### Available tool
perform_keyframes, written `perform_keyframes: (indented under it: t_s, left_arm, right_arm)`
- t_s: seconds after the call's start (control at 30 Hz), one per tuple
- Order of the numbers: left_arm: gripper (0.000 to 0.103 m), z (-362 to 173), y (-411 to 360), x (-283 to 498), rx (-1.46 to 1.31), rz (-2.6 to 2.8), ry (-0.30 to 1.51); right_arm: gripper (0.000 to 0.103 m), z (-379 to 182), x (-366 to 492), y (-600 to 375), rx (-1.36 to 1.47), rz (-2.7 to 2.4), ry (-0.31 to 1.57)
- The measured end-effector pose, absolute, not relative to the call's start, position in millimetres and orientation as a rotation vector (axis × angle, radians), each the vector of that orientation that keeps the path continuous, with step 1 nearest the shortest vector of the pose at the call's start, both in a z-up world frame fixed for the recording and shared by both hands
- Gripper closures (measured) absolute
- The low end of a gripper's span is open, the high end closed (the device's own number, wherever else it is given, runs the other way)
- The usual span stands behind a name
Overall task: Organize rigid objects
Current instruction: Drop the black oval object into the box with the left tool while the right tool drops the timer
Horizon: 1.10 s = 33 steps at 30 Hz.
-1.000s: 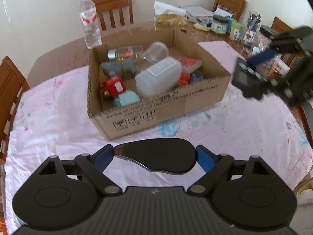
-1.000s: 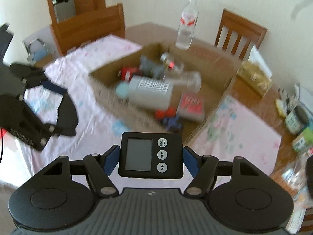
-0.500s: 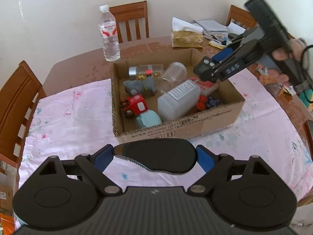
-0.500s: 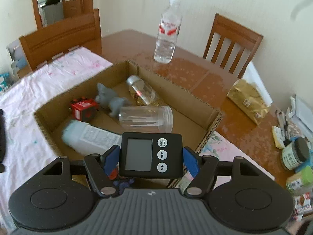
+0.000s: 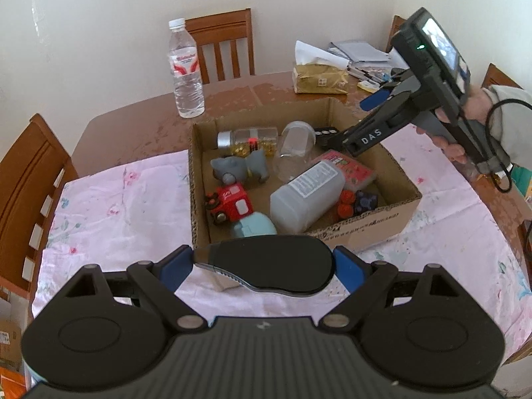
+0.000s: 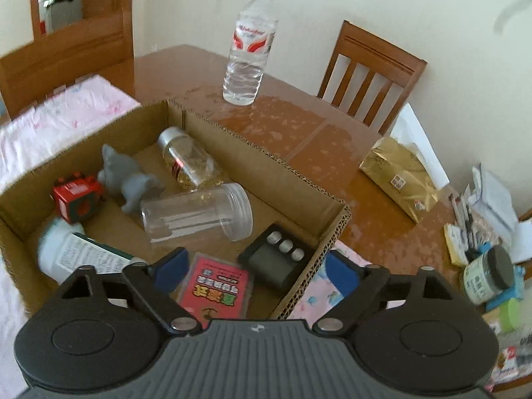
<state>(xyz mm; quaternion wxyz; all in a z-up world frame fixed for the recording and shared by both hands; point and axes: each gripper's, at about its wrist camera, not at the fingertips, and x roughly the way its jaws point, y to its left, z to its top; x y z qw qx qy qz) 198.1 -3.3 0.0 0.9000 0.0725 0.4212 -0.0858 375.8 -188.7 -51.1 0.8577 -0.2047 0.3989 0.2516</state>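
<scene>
My left gripper (image 5: 262, 264) is shut on a flat black oval case (image 5: 276, 259), held over the pink cloth just in front of the cardboard box (image 5: 365, 229). My right gripper (image 6: 256, 267) hangs over the box's corner; its jaws are opening and nothing is between them. The black timer (image 6: 276, 256) lies loose in that corner beside a red card box (image 6: 216, 286). In the left wrist view the right gripper (image 5: 349, 121) is over the box's far right side. A white bottle (image 5: 306, 196), a clear jar (image 5: 294, 146), a grey elephant (image 5: 239, 166) and a red toy truck (image 5: 229, 202) also lie inside.
A water bottle (image 5: 184, 69) stands on the wooden table behind the box, and a gold tissue pack (image 5: 319, 79) lies to its right. Jars, pens and papers (image 6: 488, 266) crowd the table's right end. Wooden chairs (image 5: 222, 46) ring the table. A pink cloth (image 5: 126, 206) lies under the box.
The right gripper swung over the box, opened and let go of the timer, which now lies in the box's corner. The left gripper kept its grip on the black case.
</scene>
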Motion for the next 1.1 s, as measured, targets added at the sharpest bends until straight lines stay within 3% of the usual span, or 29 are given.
perform_keyframes:
  t_s: [0.7,1.1]
  left_arm:
    - [0.013,8.4,-46.7,286.9,0.241,-0.337,0.824]
    - [0.013,-20.5,-106.3,337.5,0.336,-0.46,0.847]
  right_arm:
    - [0.0,-17.0,277.0,-226.9,-0.283,0.33,0.899]
    - [0.0,-17.1,244.9,-256.1,-0.16,0.228,0.956]
